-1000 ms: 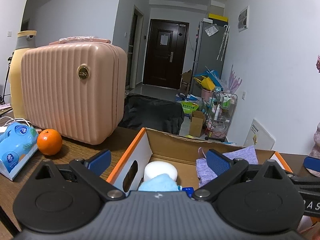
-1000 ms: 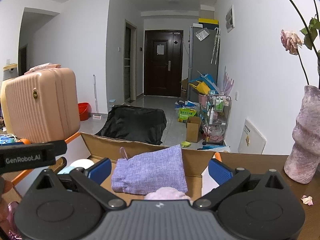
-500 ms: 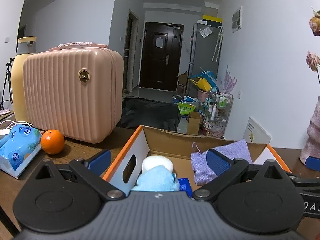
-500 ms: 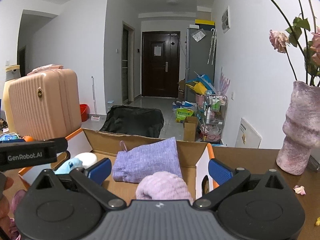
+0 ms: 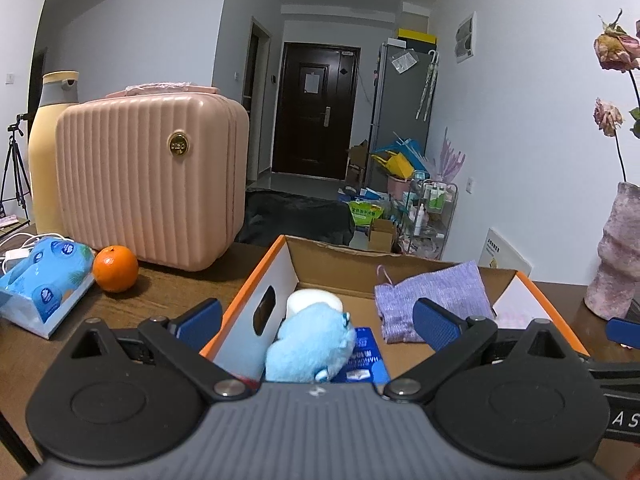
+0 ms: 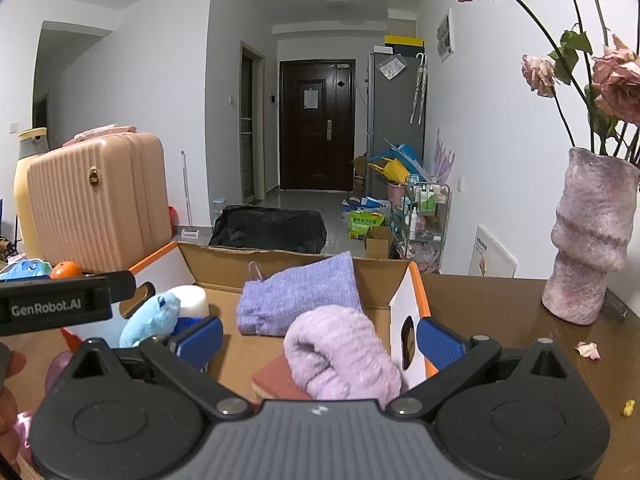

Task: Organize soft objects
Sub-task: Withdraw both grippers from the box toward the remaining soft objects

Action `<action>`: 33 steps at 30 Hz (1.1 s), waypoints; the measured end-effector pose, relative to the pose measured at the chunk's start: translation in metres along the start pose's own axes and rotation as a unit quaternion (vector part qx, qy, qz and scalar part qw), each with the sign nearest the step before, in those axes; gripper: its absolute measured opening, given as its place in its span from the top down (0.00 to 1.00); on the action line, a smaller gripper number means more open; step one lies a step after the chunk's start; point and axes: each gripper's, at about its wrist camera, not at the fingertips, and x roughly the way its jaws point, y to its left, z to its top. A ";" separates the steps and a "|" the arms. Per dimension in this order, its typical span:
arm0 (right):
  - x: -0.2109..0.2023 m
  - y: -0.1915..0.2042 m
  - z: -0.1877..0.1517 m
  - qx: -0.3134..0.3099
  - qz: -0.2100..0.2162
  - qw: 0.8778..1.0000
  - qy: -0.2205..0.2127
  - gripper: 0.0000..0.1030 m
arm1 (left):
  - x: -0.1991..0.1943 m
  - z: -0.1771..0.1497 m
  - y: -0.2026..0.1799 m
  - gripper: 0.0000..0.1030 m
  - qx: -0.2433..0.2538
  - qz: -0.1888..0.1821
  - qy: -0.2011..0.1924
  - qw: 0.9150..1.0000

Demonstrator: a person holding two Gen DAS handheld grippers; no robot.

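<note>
An open cardboard box [image 5: 264, 280] [image 6: 404, 300] with orange edges sits on the brown table. Inside it lie a light blue plush toy [image 5: 310, 348] [image 6: 150, 318], a white round item [image 5: 314, 300] [image 6: 192, 294], a purple knit pouch [image 5: 436, 294] [image 6: 298, 296], a rolled lilac towel [image 6: 340, 354] and a blue packet [image 5: 362, 356]. My left gripper [image 5: 316, 320] is open, just above the plush toy. Over the towel at the box's near right, my right gripper [image 6: 320, 338] also stands open, holding nothing.
A pink ribbed case [image 5: 148, 180] [image 6: 98, 204] stands left of the box, with an orange [image 5: 115, 269] and a blue tissue pack [image 5: 44, 280] beside it. A pink vase [image 6: 592, 236] with dried roses stands at the right. A hand [image 6: 10, 392] shows at the lower left.
Both grippers have drawn back and risen from the box. More of the plush toy and the lilac towel now shows below them. Both stay open.
</note>
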 end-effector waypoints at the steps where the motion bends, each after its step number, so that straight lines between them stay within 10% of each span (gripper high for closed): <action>1: -0.002 0.001 -0.002 -0.001 -0.001 1.000 0.000 0.00 | -0.002 -0.001 0.001 0.00 0.000 -0.001 0.001 1.000; 33: -0.089 0.034 -0.059 -0.008 -0.005 1.000 -0.004 0.00 | -0.079 -0.037 0.037 0.00 0.017 -0.013 0.013 1.000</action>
